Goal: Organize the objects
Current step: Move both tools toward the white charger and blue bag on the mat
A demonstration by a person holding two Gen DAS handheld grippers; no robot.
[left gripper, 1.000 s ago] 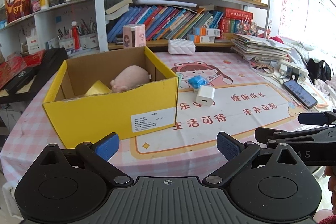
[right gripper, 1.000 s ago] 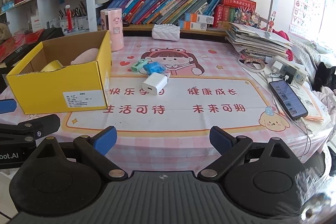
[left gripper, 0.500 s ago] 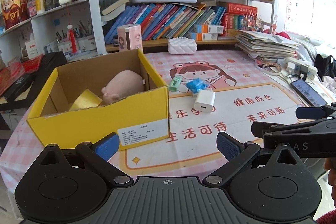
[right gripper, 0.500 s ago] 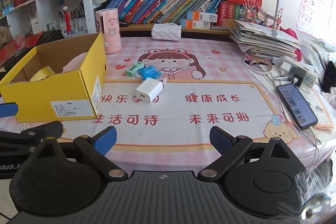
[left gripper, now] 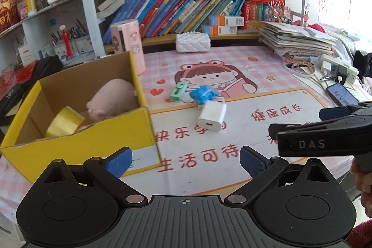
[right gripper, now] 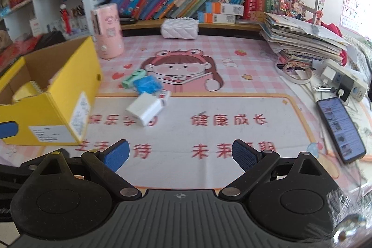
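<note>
The white charger block point(left gripper: 212, 116) is seen lying flat on the table point(left gripper: 267, 94), a little way to the right of the yellow box point(left gripper: 76, 148). It looks small, hard and light, with smooth sides that may be slippery. It would best be held across its two wide flat faces, near the middle, so that it does not twist or pop out. A hard squeeze is likely not needed.

Just behind the charger block, almost touching it, a blue crinkly packet point(left gripper: 204, 94) is found. It looks soft and may squash when pinched. Beside that packet, on the side nearer the yellow box, a small green thing point(left gripper: 177, 91) is laid. It looks hard and thin and could be taken by its long sides.

Inside the yellow box a soft pink plush toy point(left gripper: 114, 100) and a roll of yellow tape point(left gripper: 64, 124) are already kept.

The left gripper point(left gripper: 186, 160) is held low in front of the yellow box, fingers wide apart, with nothing in them. The right gripper point(right gripper: 180, 155) is held well to the right of the yellow box, also spread wide and holding nothing.
</note>
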